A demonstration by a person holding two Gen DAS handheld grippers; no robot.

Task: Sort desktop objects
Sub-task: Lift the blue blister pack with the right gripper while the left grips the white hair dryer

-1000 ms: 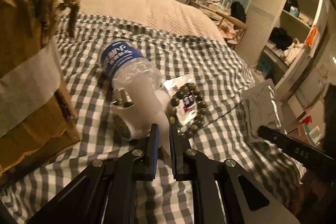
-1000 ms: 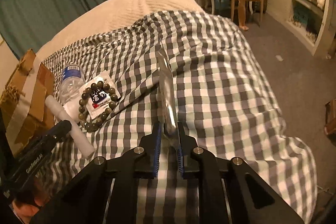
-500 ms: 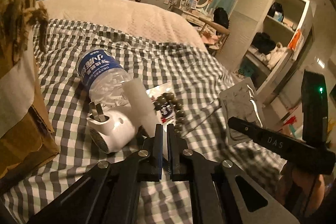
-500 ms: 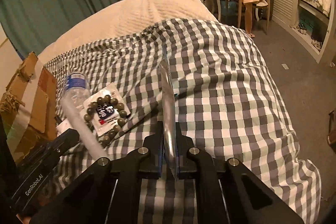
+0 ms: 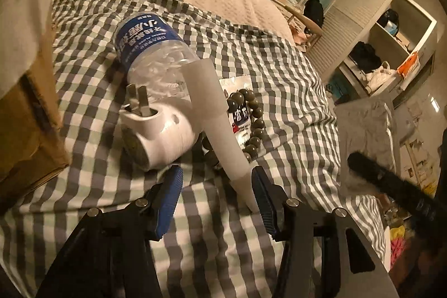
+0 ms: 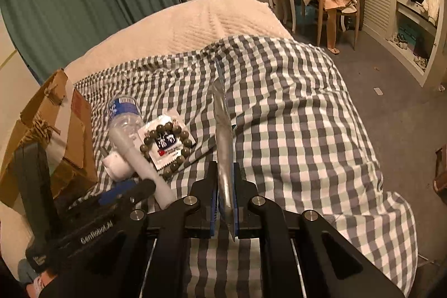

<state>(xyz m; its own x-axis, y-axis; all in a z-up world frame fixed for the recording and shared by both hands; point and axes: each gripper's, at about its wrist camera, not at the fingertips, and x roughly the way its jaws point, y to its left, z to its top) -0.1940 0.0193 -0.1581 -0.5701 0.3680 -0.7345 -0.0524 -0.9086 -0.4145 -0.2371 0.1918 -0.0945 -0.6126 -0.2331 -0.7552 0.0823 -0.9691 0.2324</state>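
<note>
While my right claw (image 6: pixel 223 203) pinches a pouch (image 6: pixel 222 136) and my left (image 5: pixel 216 197) gapes around the tube (image 5: pixel 215 119), bottle (image 5: pixel 151 46), plug (image 5: pixel 164 130) and beads (image 5: pixel 251 116) lie unsorted.

One clear plastic water bottle with a blue label (image 5: pixel 148 46), one white plug adapter (image 5: pixel 164 136), one translucent white tube (image 5: pixel 218 124), one string of dark round beads (image 6: pixel 167 147), one flat silvery pouch (image 6: pixel 223 141), one torn brown cardboard box (image 6: pixel 56 130).
</note>
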